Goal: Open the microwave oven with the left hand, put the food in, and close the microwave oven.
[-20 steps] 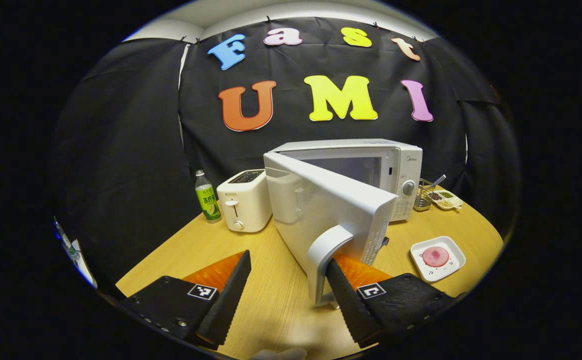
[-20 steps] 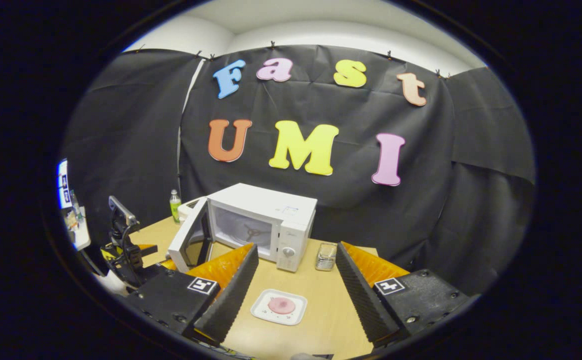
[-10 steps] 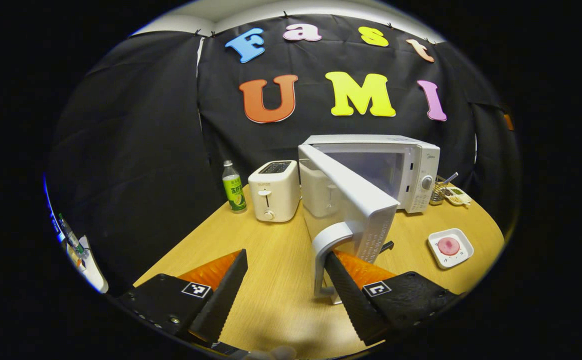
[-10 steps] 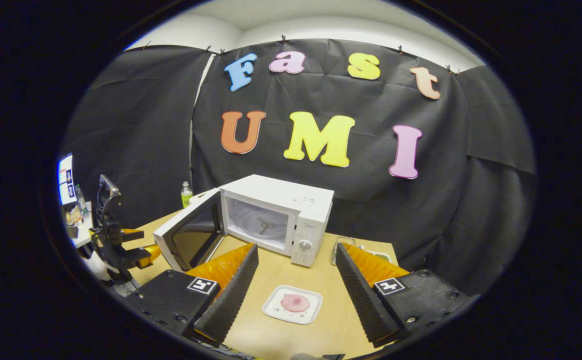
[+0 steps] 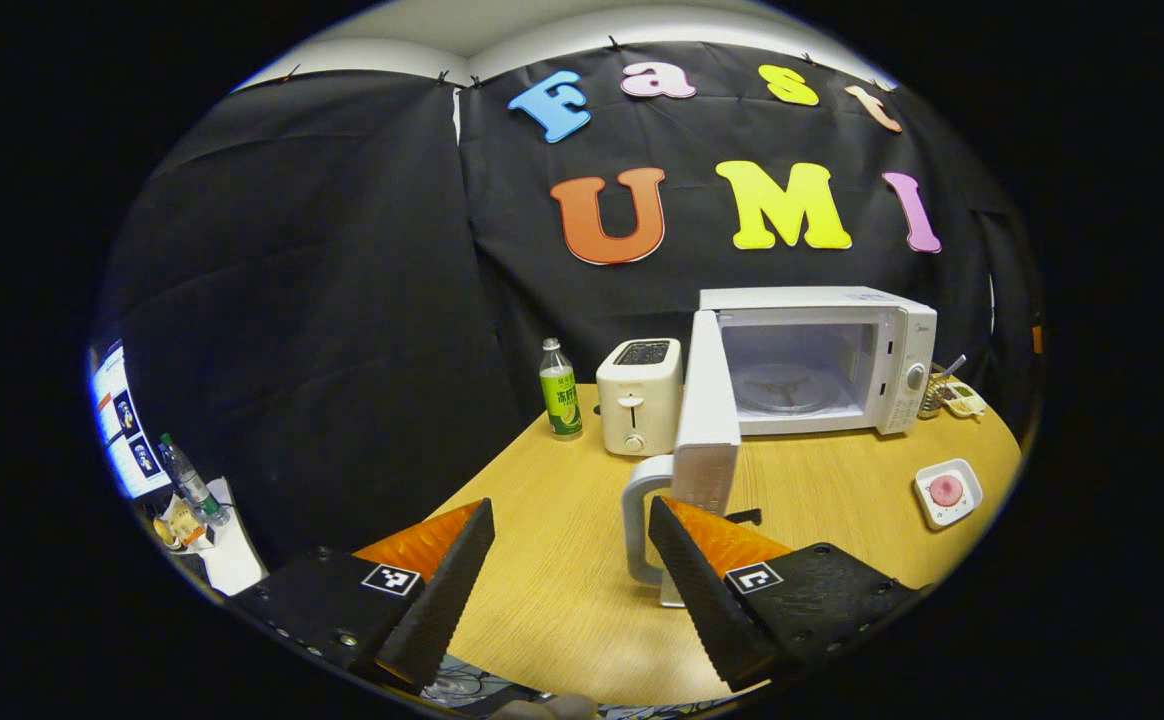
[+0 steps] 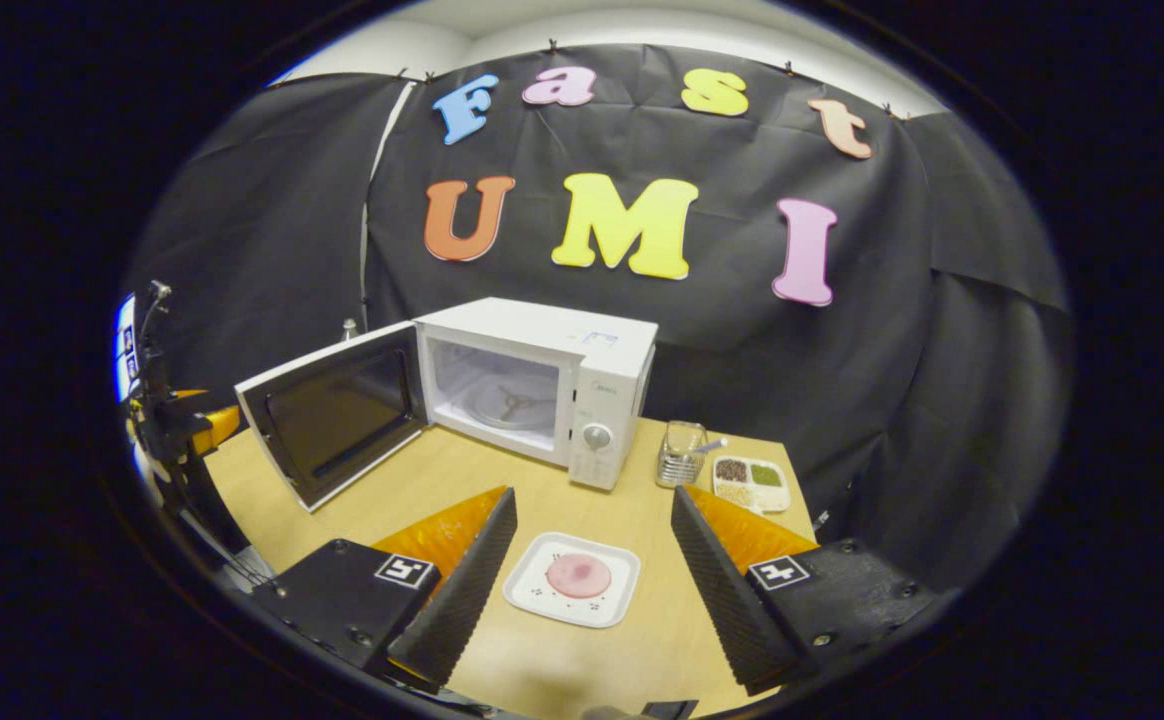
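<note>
A boxy white microwave [image 6: 542, 385] sits at centre frame on a pale wood-grain table [image 6: 422, 485], its door [image 6: 332, 412] swung wide. The left gripper [image 5: 570, 570] gapes wide, one ridged finger just beside the curved door handle [image 5: 642, 520]. Low in the right gripper view, the right gripper [image 6: 592, 580] spreads wide around a square white plate [image 6: 572, 592] bearing round pink food [image 6: 579, 574].

The microwave [image 6: 542, 390] cavity gapes unblocked, its door [image 6: 332, 410] swung wide to the left, with bare tabletop [image 6: 462, 480] between it and the plate [image 6: 572, 592].
</note>
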`<state>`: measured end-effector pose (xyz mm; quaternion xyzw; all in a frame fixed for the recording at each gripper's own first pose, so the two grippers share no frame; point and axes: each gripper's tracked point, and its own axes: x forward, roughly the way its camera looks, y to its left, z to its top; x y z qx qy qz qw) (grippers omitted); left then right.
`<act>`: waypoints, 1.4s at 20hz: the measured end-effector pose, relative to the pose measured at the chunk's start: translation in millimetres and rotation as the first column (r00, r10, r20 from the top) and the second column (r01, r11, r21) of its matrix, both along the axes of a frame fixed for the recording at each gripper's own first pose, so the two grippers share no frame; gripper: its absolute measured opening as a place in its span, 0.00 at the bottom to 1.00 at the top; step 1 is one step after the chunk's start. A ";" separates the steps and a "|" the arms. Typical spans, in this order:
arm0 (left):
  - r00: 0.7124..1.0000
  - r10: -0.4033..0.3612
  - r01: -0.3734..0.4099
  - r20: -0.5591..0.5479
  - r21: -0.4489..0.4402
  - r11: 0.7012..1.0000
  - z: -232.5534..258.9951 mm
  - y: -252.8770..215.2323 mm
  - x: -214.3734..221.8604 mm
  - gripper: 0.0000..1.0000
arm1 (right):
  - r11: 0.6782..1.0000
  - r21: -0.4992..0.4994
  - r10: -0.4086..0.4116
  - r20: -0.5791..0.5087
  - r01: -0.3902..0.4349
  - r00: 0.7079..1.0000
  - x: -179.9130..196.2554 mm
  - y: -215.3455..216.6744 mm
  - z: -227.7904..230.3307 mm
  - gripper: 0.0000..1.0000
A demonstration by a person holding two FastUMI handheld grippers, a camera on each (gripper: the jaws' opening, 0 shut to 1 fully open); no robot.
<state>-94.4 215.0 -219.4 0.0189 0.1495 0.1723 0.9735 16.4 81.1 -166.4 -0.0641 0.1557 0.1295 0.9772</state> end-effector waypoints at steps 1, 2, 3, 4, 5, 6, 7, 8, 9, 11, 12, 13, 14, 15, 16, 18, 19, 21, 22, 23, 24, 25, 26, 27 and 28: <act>1.000 -0.006 0.006 0.000 -0.006 1.000 2.7 -6.9 -3.6 0.95 | 1.000 0.001 -0.005 -0.041 0.005 0.999 5.1 -4.1 -16.6 0.99; 1.000 -0.017 0.016 -0.004 -0.009 1.000 4.6 -15.3 -5.7 0.95 | 1.000 0.012 -0.003 -0.079 0.004 0.997 10.0 -7.9 -33.0 0.99; 1.000 -0.030 0.030 -0.004 -0.011 0.999 7.1 -25.1 -7.1 0.95 | 1.000 0.026 -0.002 -0.116 0.005 0.993 14.7 -11.7 -49.5 0.99; 0.999 -0.047 0.047 -0.001 -0.012 0.999 12.4 -38.0 -5.1 0.95 | 1.000 0.027 -0.009 -0.166 0.014 0.986 19.1 -19.1 -70.5 0.99; 0.998 -0.063 0.063 0.005 -0.013 0.998 18.1 -49.1 -2.7 0.95 | 0.999 0.021 -0.027 -0.228 0.033 0.973 22.9 -28.1 -93.2 0.99; 0.997 -0.075 0.075 0.011 -0.015 0.997 23.5 -58.8 -1.8 0.95 | 0.999 0.027 -0.026 -0.273 0.035 0.962 25.0 -33.9 -111.9 0.98; 0.997 -0.078 0.078 0.011 -0.012 0.997 26.9 -66.5 1.6 0.95 | 0.999 0.029 -0.028 -0.322 0.039 0.946 28.3 -40.3 -129.8 0.94; 0.997 -0.079 0.079 0.005 -0.017 0.997 27.1 -75.4 3.5 0.95 | 0.998 0.039 -0.022 -0.371 0.040 0.928 28.1 -44.2 -148.4 0.92; 0.997 -0.080 0.080 0.005 -0.026 0.996 29.9 -83.6 6.9 0.95 | 0.997 0.062 -0.009 -0.411 0.038 0.912 28.6 -45.0 -163.0 0.89; 0.997 -0.080 0.080 0.004 -0.049 0.996 36.1 -99.5 14.2 0.95 | 0.992 0.119 0.028 -0.480 0.033 0.877 32.6 -42.8 -185.6 0.80; 0.997 -0.072 0.072 0.006 -0.048 0.996 40.3 -104.6 17.5 0.95 | 0.989 0.146 0.048 -0.511 0.032 0.858 37.3 -40.4 -196.5 0.77; 0.998 -0.066 0.066 0.009 -0.045 0.997 45.4 -110.3 21.2 0.95 | 0.985 0.169 0.068 -0.542 0.030 0.838 42.5 -37.7 -206.7 0.70; 0.998 -0.055 0.056 0.011 -0.036 0.998 51.6 -114.9 24.3 0.95 | 0.980 0.196 0.091 -0.566 0.027 0.819 46.0 -35.0 -213.7 0.67; 0.999 -0.046 0.046 0.009 -0.028 0.999 55.6 -119.2 26.2 0.95 | 0.976 0.216 0.111 -0.586 0.022 0.803 49.8 -33.8 -220.2 0.64; 0.999 -0.038 0.038 0.013 -0.020 0.999 61.0 -123.9 28.5 0.95 | 0.973 0.230 0.128 -0.604 0.018 0.787 52.9 -34.3 -227.4 0.63; 1.000 -0.020 0.020 0.011 -0.009 1.000 69.4 -135.3 31.7 0.95 | 0.961 0.276 0.172 -0.634 0.014 0.754 57.1 -31.0 -236.0 0.48; 1.000 -0.015 0.015 0.014 -0.002 1.000 73.6 -140.7 32.9 0.95 | 0.954 0.300 0.194 -0.646 0.012 0.738 58.0 -28.7 -239.4 0.46; 1.000 -0.015 0.015 0.010 0.006 1.000 79.0 -152.1 35.9 0.95 | 0.945 0.328 0.220 -0.654 0.009 0.723 61.6 -28.3 -238.0 0.52; 1.000 -0.019 0.019 0.012 0.007 1.000 81.8 -156.8 37.9 0.95 | 0.945 0.326 0.219 -0.662 0.012 0.717 60.0 -28.0 -242.2 0.49; 1.000 -0.026 0.026 0.012 0.003 1.000 83.7 -159.9 38.8 0.95 | 0.942 0.335 0.220 -0.668 0.024 0.711 61.5 -28.1 -241.5 0.31; 0.999 -0.033 0.033 0.010 0.001 0.999 84.1 -161.9 39.8 0.95 | 0.940 0.340 0.218 -0.679 0.038 0.701 61.4 -28.3 -242.1 0.41; 0.999 -0.034 0.034 0.014 0.002 0.999 85.0 -161.0 40.8 0.95 | 0.940 0.338 0.215 -0.690 0.046 0.691 62.2 -28.5 -244.0 0.36; 0.999 -0.035 0.035 0.017 -0.001 0.999 85.2 -159.2 42.8 0.95 | 0.943 0.329 0.210 -0.694 0.043 0.689 62.3 -29.6 -245.4 0.33; 0.999 -0.037 0.037 0.017 -0.008 0.999 82.8 -157.0 44.4 0.95 | 0.949 0.313 0.200 -0.700 0.043 0.686 63.1 -32.2 -246.5 0.24; 0.999 -0.044 0.044 0.017 -0.017 0.999 80.7 -155.1 46.1 0.95 | 0.954 0.295 0.183 -0.709 0.051 0.681 63.7 -34.2 -247.3 0.07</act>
